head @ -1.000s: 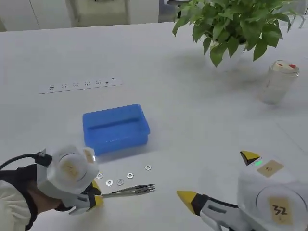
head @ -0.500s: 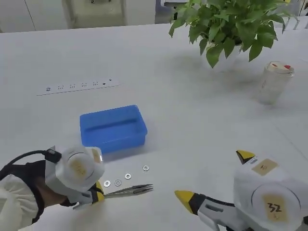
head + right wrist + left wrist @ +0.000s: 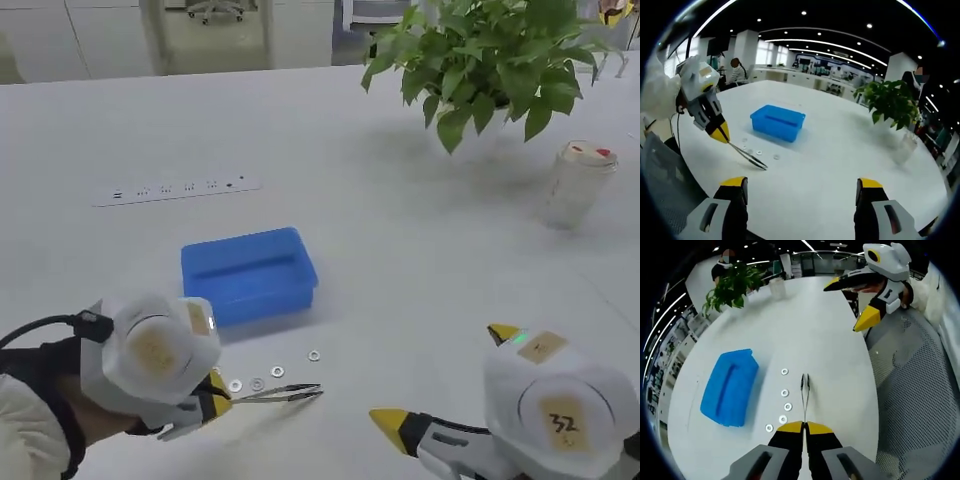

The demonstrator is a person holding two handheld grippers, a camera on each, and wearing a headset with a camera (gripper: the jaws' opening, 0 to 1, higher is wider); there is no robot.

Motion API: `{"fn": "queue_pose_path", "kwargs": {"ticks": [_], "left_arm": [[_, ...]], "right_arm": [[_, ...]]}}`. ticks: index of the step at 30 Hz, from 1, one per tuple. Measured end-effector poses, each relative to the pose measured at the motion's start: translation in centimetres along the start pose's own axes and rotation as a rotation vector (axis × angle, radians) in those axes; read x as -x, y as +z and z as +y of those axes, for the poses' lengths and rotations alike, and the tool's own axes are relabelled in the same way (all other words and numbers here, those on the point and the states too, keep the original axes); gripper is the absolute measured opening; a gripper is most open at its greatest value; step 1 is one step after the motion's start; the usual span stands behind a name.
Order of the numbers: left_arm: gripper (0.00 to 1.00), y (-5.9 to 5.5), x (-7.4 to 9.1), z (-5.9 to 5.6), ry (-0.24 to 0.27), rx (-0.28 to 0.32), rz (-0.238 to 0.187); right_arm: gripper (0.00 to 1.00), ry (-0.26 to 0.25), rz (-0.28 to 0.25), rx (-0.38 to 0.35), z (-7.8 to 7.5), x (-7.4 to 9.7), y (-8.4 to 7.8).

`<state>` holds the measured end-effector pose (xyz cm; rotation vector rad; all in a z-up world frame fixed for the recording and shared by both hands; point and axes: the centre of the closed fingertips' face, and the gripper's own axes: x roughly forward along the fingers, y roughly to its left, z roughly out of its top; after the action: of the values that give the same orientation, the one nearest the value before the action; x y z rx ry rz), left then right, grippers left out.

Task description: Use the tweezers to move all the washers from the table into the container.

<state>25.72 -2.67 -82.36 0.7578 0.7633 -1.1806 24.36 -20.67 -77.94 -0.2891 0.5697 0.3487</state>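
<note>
Several small metal washers [image 3: 277, 371] lie in a row on the white table, in front of the blue container [image 3: 250, 275]. My left gripper [image 3: 215, 390] is shut on the handle end of the metal tweezers [image 3: 280, 394]. The tweezers' tips point right, just beside the row, and hold nothing. In the left gripper view the tweezers [image 3: 804, 392] run alongside the washers [image 3: 784, 393], with the container [image 3: 730, 387] to the left. My right gripper [image 3: 445, 378] hangs open and holds nothing at the near right. The right gripper view [image 3: 802, 184] shows its jaws wide apart.
A potted plant [image 3: 480, 60] and a lidded clear jar [image 3: 577, 185] stand at the far right. A white power strip [image 3: 175, 188] lies behind the container. The table's near edge is close to both grippers, over a perforated floor [image 3: 920, 405].
The head camera has shifted a little. My left gripper still keeps the tweezers beside the washers, nearly in the same place. The right gripper stays open.
</note>
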Motion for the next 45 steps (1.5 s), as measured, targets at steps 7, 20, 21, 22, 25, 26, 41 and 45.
{"fn": "queue_pose_path", "kwargs": {"ticks": [7, 20, 21, 22, 25, 26, 41, 45], "left_arm": [[0.00, 1.9, 2.2, -1.0, 0.059, 0.060, -0.099], [0.00, 3.9, 6.1, -1.4, 0.158, 0.191, -0.232], [0.00, 4.0, 6.5, -1.5, 0.160, 0.193, -0.237], [0.00, 4.1, 6.9, -1.6, 0.159, 0.193, -0.241], [0.00, 5.1, 8.6, -2.3, 0.141, 0.170, -0.269], [0.00, 5.4, 9.0, -2.5, 0.130, 0.154, -0.274], [0.00, 9.8, 14.0, -8.0, -0.014, -0.099, -0.306], [0.00, 9.9, 13.9, -9.0, -0.039, -0.130, -0.299]], "right_arm": [[0.88, 0.056, 0.017, 0.002, 1.0, -0.2, -0.2], [0.79, 0.276, 0.040, 0.035, 5.2, 0.1, -0.4], [0.77, 0.298, 0.045, 0.032, 5.7, 0.1, -0.4], [0.72, 0.331, 0.041, 0.032, 6.3, 0.2, -0.2], [0.50, 0.489, 0.016, -0.006, 9.2, 1.0, 1.4], [0.46, 0.541, 0.019, -0.007, 10.2, 1.3, 1.8], [0.14, 0.855, -0.064, 0.425, 17.5, 5.3, 8.4], [0.08, 0.872, -0.036, 0.482, 18.1, 5.8, 7.6]]}}
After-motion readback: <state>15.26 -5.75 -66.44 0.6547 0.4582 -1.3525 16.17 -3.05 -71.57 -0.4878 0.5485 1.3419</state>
